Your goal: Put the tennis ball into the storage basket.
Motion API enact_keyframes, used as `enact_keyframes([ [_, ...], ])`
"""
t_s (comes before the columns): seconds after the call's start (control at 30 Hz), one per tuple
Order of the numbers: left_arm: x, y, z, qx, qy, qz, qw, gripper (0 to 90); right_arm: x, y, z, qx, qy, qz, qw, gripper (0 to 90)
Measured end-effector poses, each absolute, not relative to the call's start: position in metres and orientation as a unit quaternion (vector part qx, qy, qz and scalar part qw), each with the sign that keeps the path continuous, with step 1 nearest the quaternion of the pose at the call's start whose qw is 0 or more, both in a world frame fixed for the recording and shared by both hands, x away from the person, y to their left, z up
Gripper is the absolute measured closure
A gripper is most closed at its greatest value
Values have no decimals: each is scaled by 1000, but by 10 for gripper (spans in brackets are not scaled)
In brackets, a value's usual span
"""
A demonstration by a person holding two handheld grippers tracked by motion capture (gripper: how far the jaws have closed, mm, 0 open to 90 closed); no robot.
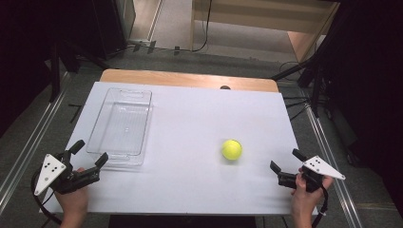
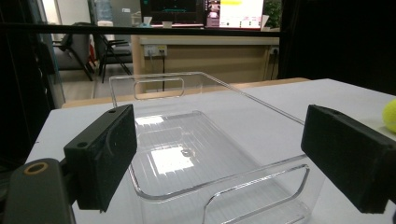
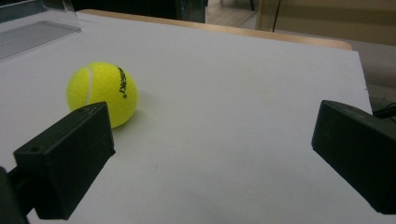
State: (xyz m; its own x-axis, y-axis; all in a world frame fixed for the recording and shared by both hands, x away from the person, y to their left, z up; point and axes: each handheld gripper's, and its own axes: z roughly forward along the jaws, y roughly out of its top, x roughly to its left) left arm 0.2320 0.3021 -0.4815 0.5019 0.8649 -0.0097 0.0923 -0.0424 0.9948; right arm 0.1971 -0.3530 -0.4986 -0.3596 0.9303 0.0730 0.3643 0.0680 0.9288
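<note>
A yellow tennis ball (image 1: pixel 232 149) rests on the white table top (image 1: pixel 190 123), right of centre. In the right gripper view the ball (image 3: pixel 102 93) lies ahead and to the left of the jaws. My right gripper (image 1: pixel 286 160) is held at the table's front right corner, open and empty (image 3: pixel 219 154). A clear plastic bin (image 1: pixel 121 126) stands empty at the left. My left gripper (image 1: pixel 89 153) sits open just in front of the bin's near end. The left gripper view looks over the bin's near handle (image 2: pixel 254 191) with the jaws (image 2: pixel 224 158) wide apart.
The table's wooden far edge (image 1: pixel 190 78) shows beyond the white sheet. Metal rails (image 1: pixel 28 142) run along both sides of the table on the floor. A wooden cabinet (image 1: pixel 266 19) stands at the back. The ball's edge (image 2: pixel 390 114) appears at the far right of the left gripper view.
</note>
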Motion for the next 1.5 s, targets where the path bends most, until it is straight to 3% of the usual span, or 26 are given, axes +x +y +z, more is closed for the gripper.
enact_keyframes([
  [1.5, 232, 301, -482, 644, 371, 333, 580, 111, 229, -323, -464, 436, 748, 441, 237, 0],
])
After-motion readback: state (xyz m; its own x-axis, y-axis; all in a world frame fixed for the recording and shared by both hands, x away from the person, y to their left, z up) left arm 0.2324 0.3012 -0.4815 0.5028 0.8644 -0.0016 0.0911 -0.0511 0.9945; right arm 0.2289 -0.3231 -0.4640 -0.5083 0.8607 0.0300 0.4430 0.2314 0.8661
